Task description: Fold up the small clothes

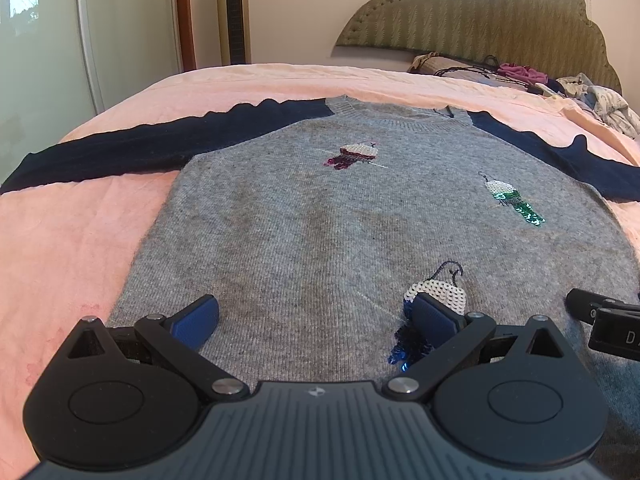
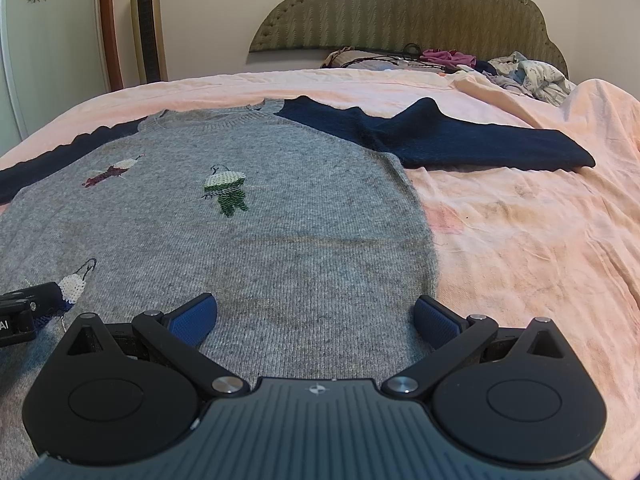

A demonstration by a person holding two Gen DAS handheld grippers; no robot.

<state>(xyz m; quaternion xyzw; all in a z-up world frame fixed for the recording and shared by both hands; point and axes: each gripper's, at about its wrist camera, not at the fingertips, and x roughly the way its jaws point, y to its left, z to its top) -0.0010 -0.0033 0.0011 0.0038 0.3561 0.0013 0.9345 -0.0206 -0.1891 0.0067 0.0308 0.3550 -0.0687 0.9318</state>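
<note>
A small grey knit sweater [image 1: 320,220] with navy sleeves and sequin birds lies flat, front up, on the pink bedspread [image 1: 60,248]; both sleeves are spread out sideways. It also shows in the right wrist view [image 2: 280,248]. My left gripper [image 1: 316,320] is open, low over the sweater's lower left part, empty. My right gripper [image 2: 316,320] is open, low over the lower right part near the sweater's right edge, empty. The right gripper's side shows in the left wrist view [image 1: 604,320]; the left gripper's side shows in the right wrist view [image 2: 24,312].
A pile of mixed clothes [image 2: 520,72] lies at the head of the bed by the padded headboard [image 2: 400,8]. A gold tower fan [image 2: 148,24] stands at the back left. The right navy sleeve [image 2: 460,140] rests on the bedspread [image 2: 540,240].
</note>
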